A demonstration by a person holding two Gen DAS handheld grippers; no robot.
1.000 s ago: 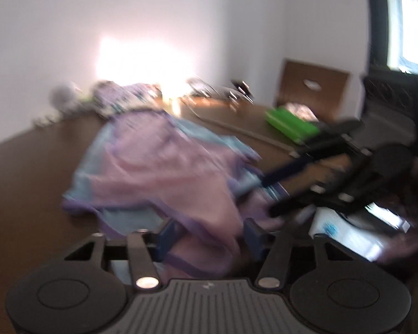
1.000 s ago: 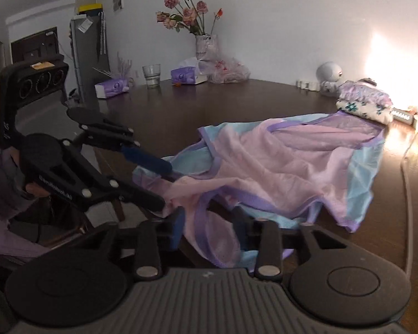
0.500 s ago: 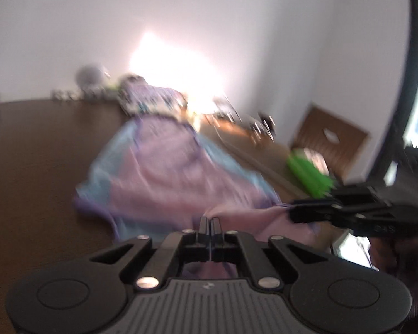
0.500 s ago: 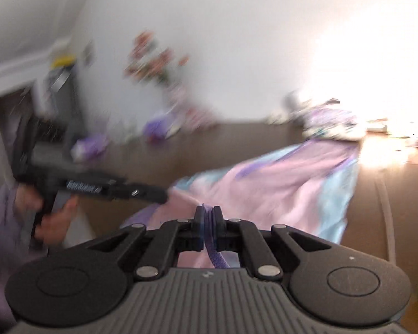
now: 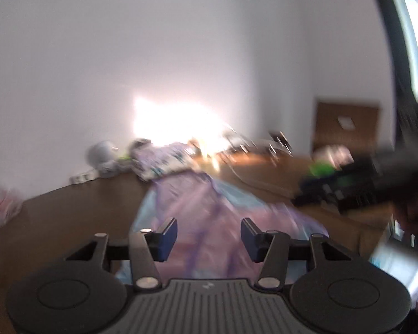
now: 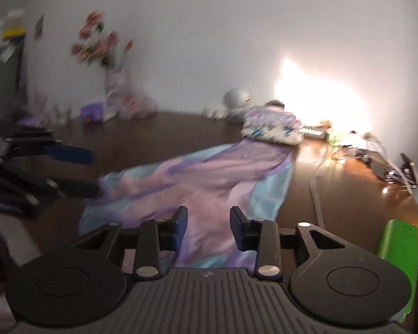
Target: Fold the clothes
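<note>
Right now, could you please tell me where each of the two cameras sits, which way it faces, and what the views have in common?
Left wrist: sits on the left hand-held gripper, jaws open, looking across the pink-and-blue garment toward the white wall; the right hand-held gripper blurs at right.
Right wrist: sits on the right hand-held gripper, jaws open, facing the same garment, flower vase far left; the left hand-held gripper shows at left.
Shared: garment, brown table, folded floral cloth.
</note>
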